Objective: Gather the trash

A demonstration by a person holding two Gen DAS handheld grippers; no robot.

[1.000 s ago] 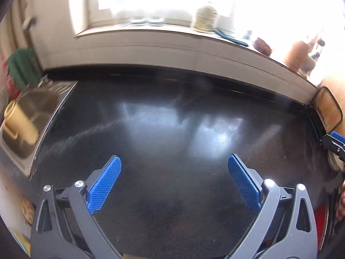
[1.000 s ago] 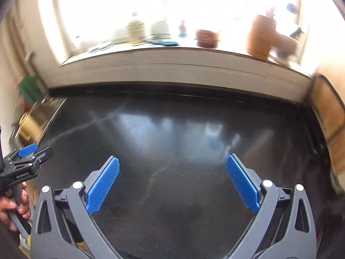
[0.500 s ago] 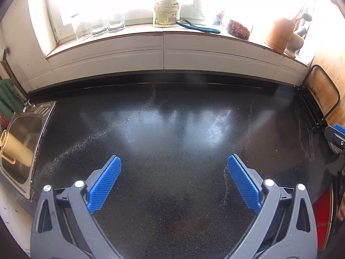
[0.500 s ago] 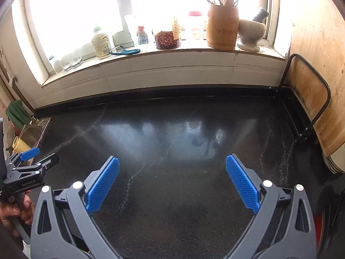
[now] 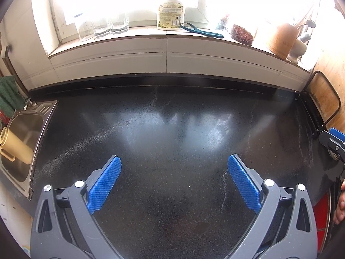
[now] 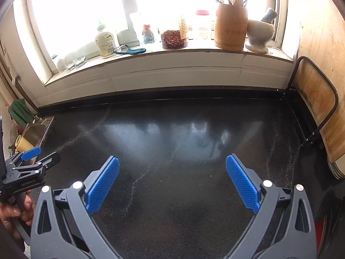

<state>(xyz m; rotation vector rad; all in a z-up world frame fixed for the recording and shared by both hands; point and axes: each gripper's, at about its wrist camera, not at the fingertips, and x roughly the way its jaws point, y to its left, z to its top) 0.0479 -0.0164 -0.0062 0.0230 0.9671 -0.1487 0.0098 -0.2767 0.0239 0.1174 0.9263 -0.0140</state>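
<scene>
My left gripper (image 5: 174, 161) hangs open over a black speckled countertop (image 5: 172, 129), nothing between its blue pads. My right gripper (image 6: 172, 161) is open too, above the same countertop (image 6: 183, 129), and holds nothing. No trash shows on the counter in either view. The left gripper (image 6: 32, 161) also appears at the left edge of the right wrist view, held by a hand (image 6: 13, 211). Part of the right gripper's body (image 5: 333, 142) pokes in at the right edge of the left wrist view.
A steel sink (image 5: 23, 133) with a cream cup (image 5: 15, 149) lies at the left. The windowsill holds a soap bottle (image 6: 105, 42), a teal peeler (image 6: 129, 50), glasses (image 5: 103, 27), a spice jar (image 6: 174, 38), a wooden utensil holder (image 6: 230, 28) and a mortar (image 6: 259, 33). A cutting board in a rack (image 6: 319, 112) stands at the right.
Both views have swung and steadied: blurred a second ago, they are sharp now. The left view has shifted slightly right, with less sink showing. Both grippers stay open.
</scene>
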